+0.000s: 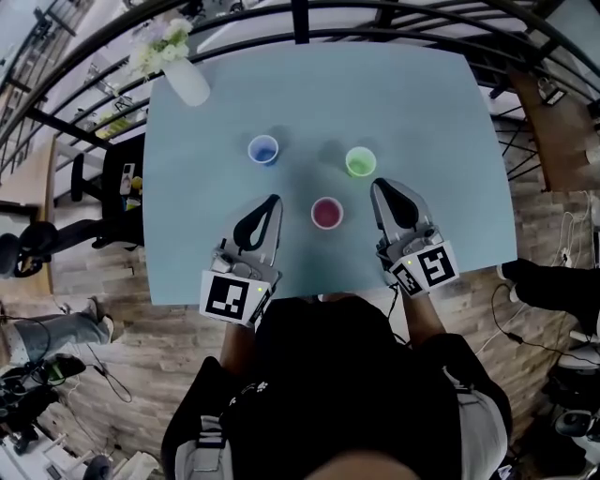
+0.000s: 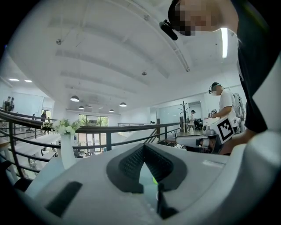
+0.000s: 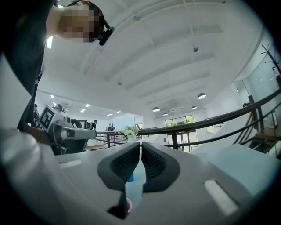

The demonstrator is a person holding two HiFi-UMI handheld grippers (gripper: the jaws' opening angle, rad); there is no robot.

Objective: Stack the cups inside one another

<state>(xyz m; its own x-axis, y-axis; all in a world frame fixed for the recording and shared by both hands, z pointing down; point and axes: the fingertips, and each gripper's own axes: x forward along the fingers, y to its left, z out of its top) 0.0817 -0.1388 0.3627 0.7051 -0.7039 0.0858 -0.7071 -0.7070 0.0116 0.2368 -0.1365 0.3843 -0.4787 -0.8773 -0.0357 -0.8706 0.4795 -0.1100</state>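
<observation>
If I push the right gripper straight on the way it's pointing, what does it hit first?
Probably the green cup, just beyond the shut right gripper in the head view. Its own view doesn't show that cup, so height is unclear.

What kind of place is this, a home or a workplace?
Probably a workplace: an open office or lab on an upper level. A railing runs behind the table, another person works beyond it, and ceiling lamps light a big hall.
</observation>
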